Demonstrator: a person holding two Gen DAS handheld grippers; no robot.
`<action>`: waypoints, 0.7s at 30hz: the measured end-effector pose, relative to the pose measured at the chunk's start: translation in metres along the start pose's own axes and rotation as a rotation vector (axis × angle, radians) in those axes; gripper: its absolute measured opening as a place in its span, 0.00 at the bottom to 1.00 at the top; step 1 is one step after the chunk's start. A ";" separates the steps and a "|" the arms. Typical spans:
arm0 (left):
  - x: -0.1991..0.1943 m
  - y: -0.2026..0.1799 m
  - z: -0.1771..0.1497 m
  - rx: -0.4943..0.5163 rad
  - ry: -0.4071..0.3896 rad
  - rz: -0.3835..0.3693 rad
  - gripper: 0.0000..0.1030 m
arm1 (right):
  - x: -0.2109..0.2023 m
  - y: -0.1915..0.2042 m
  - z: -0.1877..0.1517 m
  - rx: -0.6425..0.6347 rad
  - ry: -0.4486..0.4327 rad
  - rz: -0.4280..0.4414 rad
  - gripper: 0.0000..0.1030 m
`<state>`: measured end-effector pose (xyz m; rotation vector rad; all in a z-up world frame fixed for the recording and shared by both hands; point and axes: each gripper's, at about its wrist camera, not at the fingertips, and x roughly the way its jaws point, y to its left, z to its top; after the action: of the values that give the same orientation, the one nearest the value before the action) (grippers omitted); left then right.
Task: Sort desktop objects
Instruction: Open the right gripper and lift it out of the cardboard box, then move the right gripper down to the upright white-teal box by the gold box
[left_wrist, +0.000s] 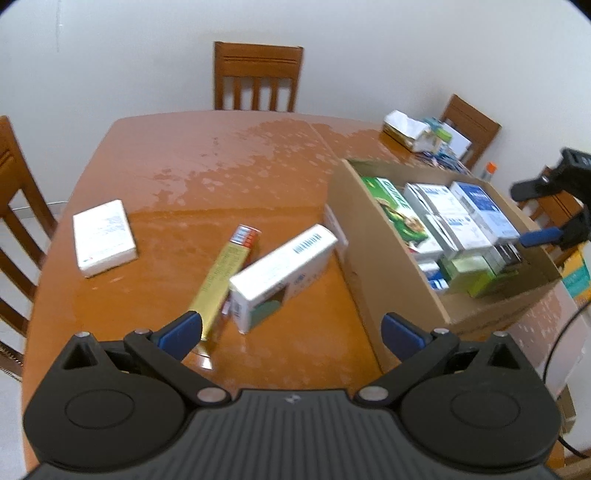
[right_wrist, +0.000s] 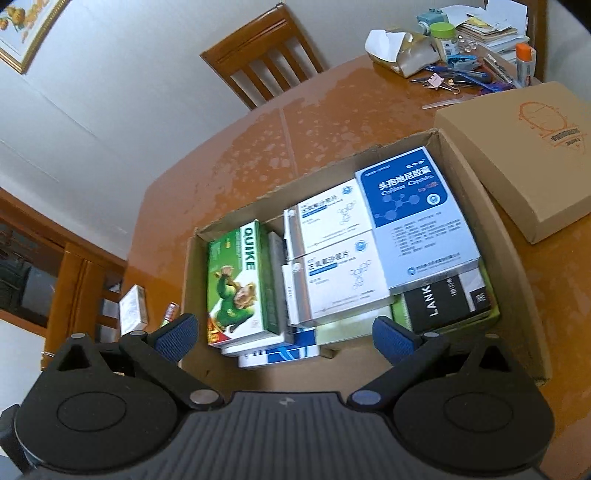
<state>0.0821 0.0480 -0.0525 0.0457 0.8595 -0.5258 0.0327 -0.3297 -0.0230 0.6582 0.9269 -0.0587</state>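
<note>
My left gripper (left_wrist: 290, 334) hangs open above the wooden table (left_wrist: 207, 177), just short of a white and green box (left_wrist: 282, 275) and a long gold box (left_wrist: 221, 284) that lean together. A flat white box (left_wrist: 103, 238) lies farther left. An open cardboard carton (left_wrist: 373, 266) packed with medicine boxes stands to the right. My right gripper (right_wrist: 282, 336) is open and empty above that carton (right_wrist: 236, 225), over a green QUIKE box (right_wrist: 240, 284), white boxes (right_wrist: 332, 266) and a blue box (right_wrist: 413, 214). The right gripper (left_wrist: 543, 236) also shows over the carton's far side.
Wooden chairs (left_wrist: 256, 77) stand around the table. A heap of papers, pens, clips and bottles (right_wrist: 454, 48) sits at the far corner. A closed brown cardboard box (right_wrist: 517, 155) lies right of the carton. The table's far half is bare wood.
</note>
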 end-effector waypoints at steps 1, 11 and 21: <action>-0.001 0.002 0.001 -0.005 -0.006 0.009 1.00 | 0.000 0.001 0.000 -0.001 -0.002 0.004 1.00; 0.014 0.003 0.019 0.093 -0.048 -0.039 1.00 | -0.003 0.003 -0.005 -0.002 -0.007 0.031 1.00; 0.073 -0.008 0.029 0.264 0.080 -0.121 1.00 | -0.015 -0.009 -0.020 0.035 -0.016 0.006 1.00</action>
<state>0.1382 0.0032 -0.0854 0.2587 0.8694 -0.7531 0.0060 -0.3292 -0.0252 0.6925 0.9104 -0.0745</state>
